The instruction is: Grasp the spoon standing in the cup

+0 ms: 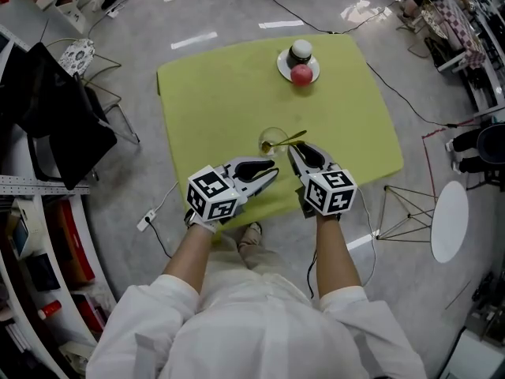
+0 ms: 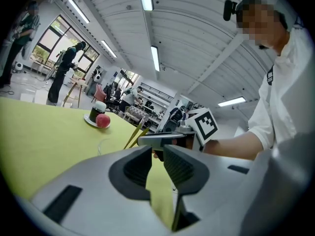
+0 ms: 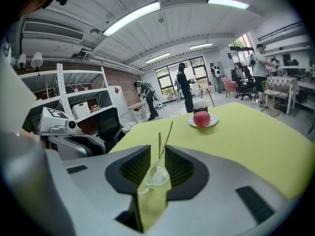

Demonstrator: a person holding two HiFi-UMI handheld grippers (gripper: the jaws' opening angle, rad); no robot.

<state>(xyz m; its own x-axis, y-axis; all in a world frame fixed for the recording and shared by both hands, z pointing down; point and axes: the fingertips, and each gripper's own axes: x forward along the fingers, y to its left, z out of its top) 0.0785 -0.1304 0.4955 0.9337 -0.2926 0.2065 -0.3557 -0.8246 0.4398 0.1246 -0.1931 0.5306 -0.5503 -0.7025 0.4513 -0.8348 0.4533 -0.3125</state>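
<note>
Forearms [image 1: 193, 253] bare below white sleeves come first, each hand on a grey two-jaw gripper with a black-and-white marker cube. Our left gripper [image 1: 274, 172] lies low over the near part of the yellow-green square table [image 1: 205, 101], its jaws a narrow gap apart with only tablecloth showing between them. Our right gripper [image 1: 293, 150] sits just beside it, jaws likewise spread and pads pressing on nothing. Its own view looks through that gap at the small clear glass cup [image 1: 275, 132], which stands close ahead of the tips. In it stands the thin gold-coloured spoon [image 1: 290, 139], bowl down in the glass. Its handle leans over the rim to our right and slightly away from us, so its long axis runs tilted rather than upright. In the right gripper view two slim stems rise from the glass, one nearly vertical and one slanting right; we cannot tell them apart. In the left gripper view the right gripper's jaw crosses just ahead of the left jaws. Well beyond, near the far edge, a white round plate [image 1: 284, 69] carries a red round fruit [image 1: 301, 75] and a dark jar with a white lid [image 1: 301, 51]. Past the table lie the grey floor [image 1: 237, 6], black cables [image 1: 394, 93] and, at left, a black chair [image 1: 55, 125].
</note>
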